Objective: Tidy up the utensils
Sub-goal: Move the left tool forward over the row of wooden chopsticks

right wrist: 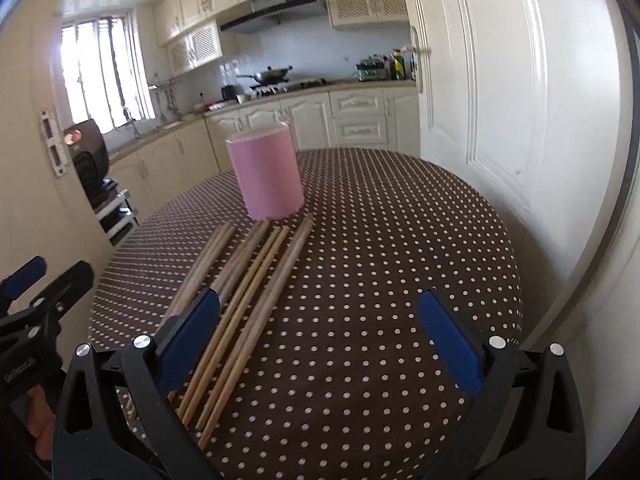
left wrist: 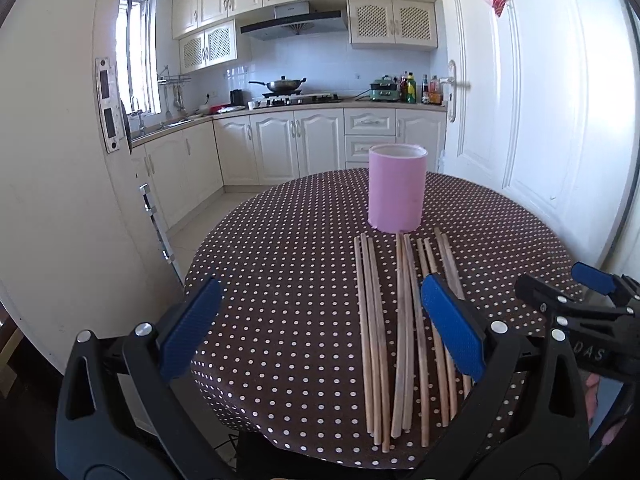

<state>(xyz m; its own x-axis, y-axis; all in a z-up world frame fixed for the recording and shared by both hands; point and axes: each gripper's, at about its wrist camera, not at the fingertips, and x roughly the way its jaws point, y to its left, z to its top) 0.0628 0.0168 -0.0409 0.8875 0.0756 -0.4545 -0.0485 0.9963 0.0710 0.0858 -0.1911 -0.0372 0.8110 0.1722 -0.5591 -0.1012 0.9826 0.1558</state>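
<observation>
The wooden chopsticks lie side by side on the polka-dot table, their far tips just in front of the upright pink holder. Nearer than the holder, the left claw and right claw both gape wide, holding nothing.

Right gripper is hovering above the table with its blue-padded jaws spread wide, gripping nothing; wooden chopsticks are lying side by side on the dotted brown cloth, running toward a pink cylindrical holder that is standing upright just beyond their far tips; the left gripper is showing at the left edge.
</observation>
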